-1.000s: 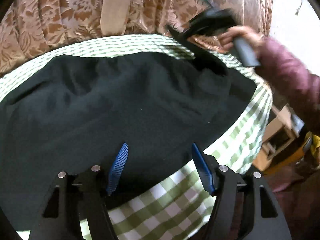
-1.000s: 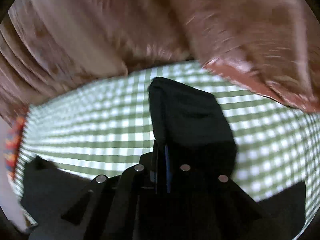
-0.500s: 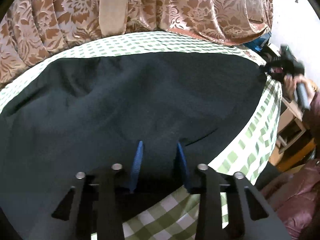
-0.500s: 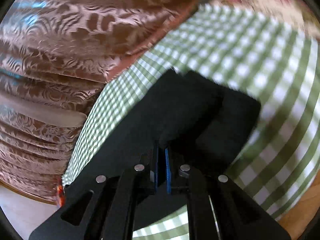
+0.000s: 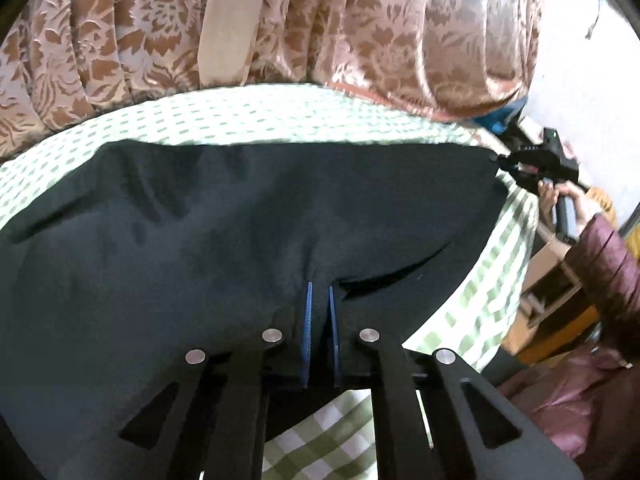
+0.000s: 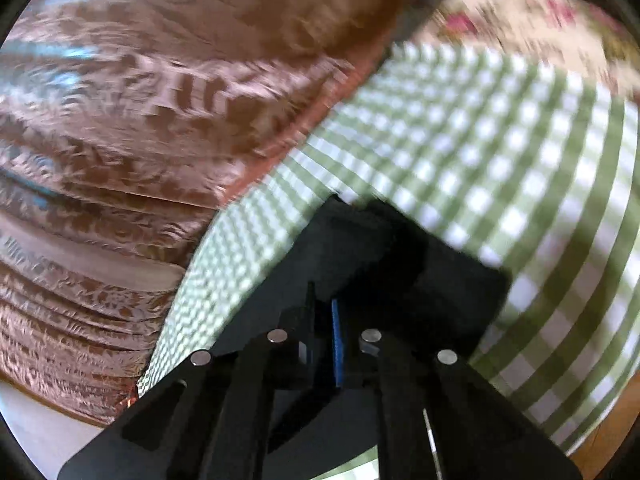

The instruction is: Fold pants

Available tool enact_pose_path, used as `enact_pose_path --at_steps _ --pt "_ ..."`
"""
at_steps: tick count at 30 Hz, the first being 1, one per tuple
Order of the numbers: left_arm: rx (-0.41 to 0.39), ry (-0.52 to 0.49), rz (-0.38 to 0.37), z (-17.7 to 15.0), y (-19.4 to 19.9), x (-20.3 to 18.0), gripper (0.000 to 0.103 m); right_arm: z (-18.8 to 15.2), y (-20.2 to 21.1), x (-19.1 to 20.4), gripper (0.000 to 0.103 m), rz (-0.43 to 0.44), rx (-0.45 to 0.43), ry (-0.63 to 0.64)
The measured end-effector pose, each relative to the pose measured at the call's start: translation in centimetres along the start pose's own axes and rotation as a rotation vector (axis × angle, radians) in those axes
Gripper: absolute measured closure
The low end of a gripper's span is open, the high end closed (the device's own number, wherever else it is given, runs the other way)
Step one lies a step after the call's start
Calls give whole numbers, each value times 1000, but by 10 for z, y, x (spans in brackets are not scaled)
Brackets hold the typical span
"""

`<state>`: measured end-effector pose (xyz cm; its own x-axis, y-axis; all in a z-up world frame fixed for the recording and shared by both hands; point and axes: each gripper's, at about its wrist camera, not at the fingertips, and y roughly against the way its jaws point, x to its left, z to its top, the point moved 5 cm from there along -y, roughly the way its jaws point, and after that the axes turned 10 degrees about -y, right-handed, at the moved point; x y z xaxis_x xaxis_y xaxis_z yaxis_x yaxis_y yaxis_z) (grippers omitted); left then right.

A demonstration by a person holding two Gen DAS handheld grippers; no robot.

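Pants [image 5: 224, 248] pinched by both grippers (fabric taut).

Green checked tablecloth [image 5: 280, 116] carries spread black pants [image 5: 240, 220]

Left gripper [image 5: 319, 292] low centre of frame, blue pads nearly together, pinching dark pants [image 5: 200, 248] fold. Right gripper [image 6: 322, 308] low centre, jaws clamped on pants edge; also seen at right edge, hand [image 5: 554, 194] gripping handle.
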<state>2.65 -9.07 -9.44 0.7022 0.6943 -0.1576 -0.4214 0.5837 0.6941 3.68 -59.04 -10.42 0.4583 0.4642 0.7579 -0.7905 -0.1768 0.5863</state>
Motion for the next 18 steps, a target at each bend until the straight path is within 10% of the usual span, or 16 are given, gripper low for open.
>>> enact_pose_path --at_steps 18 --pt "51 27 -167 -27 -6 -16 97 -15 17 -58 98 -138 -32 -53"
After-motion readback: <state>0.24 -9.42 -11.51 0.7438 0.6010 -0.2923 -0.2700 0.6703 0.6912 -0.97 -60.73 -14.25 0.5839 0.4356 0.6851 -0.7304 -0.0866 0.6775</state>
